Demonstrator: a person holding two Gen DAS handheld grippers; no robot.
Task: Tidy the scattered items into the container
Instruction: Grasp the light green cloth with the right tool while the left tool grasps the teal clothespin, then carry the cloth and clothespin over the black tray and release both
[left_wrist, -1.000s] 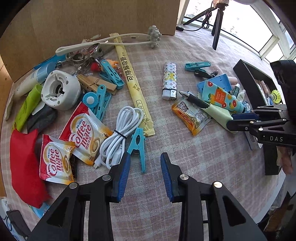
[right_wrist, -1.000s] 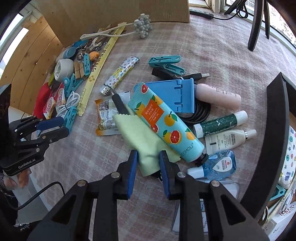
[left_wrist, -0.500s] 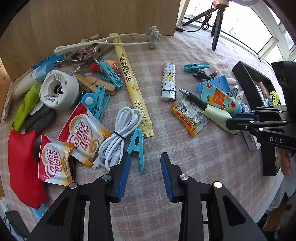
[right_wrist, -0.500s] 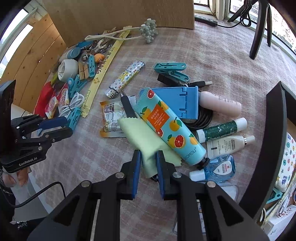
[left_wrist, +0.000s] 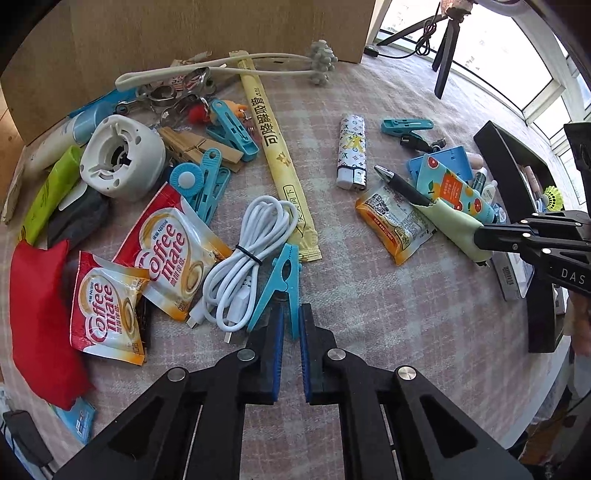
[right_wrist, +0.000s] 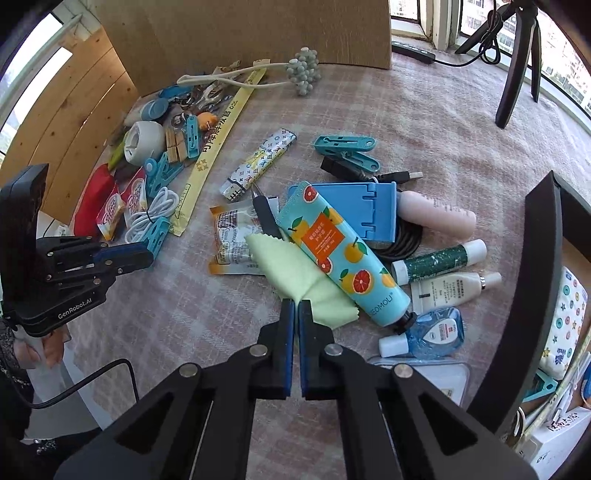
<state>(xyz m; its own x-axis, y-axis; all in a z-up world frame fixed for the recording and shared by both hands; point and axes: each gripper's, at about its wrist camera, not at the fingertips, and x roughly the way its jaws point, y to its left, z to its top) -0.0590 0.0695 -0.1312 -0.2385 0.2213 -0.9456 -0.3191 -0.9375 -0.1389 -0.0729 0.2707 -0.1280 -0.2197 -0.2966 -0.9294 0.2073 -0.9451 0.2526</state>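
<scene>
My left gripper (left_wrist: 291, 314) is shut on one leg of a blue clothes peg (left_wrist: 282, 277) that lies beside a coiled white cable (left_wrist: 251, 251); the peg also shows in the right wrist view (right_wrist: 157, 230). My right gripper (right_wrist: 296, 306) is shut on a pale green cloth (right_wrist: 295, 273), which lies partly under an orange-print tube (right_wrist: 340, 251). In the left wrist view the cloth (left_wrist: 454, 225) sits at the right gripper's tip. The black container (right_wrist: 535, 295) stands at the right, with several items inside.
Coffee-mate sachets (left_wrist: 166, 243), a red pouch (left_wrist: 37, 314), a white round device (left_wrist: 122, 158), a lighter (left_wrist: 352, 151), a yellow straw pack (left_wrist: 280, 162), a snack packet (left_wrist: 395, 225), a pen (left_wrist: 402, 184), a blue stand (right_wrist: 373, 206), small bottles (right_wrist: 439, 262) and more pegs lie about. A tripod (right_wrist: 517, 55) stands behind.
Both grippers have closed from open. The left one moved forward and shut on the blue peg's leg. The right one shut on the green cloth's edge.
</scene>
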